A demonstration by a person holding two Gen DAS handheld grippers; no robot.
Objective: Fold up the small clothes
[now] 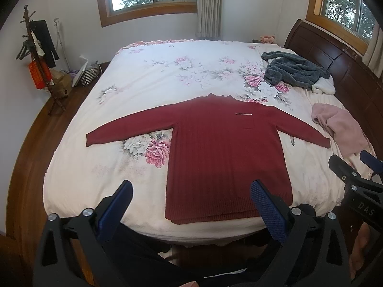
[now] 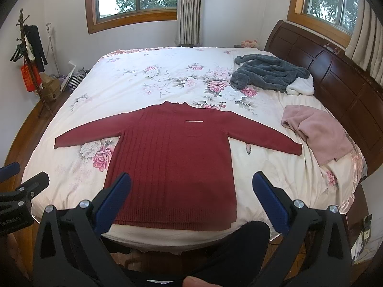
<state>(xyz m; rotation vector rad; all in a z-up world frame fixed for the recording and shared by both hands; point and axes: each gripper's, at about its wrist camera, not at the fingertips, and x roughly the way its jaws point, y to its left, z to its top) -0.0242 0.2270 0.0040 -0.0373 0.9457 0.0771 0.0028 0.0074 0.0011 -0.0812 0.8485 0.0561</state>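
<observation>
While the dark red sweater [image 1: 227, 153] lies flat, sleeves outspread, at the near edge of the floral bed [image 1: 143, 76], the left gripper [image 1: 191, 198] and right gripper [image 2: 191, 189] hover wide open, holding nothing.

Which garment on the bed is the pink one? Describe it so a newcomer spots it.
Start at the dark wooden headboard along the bed's right side. Just in front of it, past the red sweater's right cuff, lies the pink garment. It is crumpled and pale pink; the grey fleece sits farther away.

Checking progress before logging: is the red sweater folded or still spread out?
Spread out: the red sweater lies flat on the bed, both sleeves stretched sideways.
</observation>
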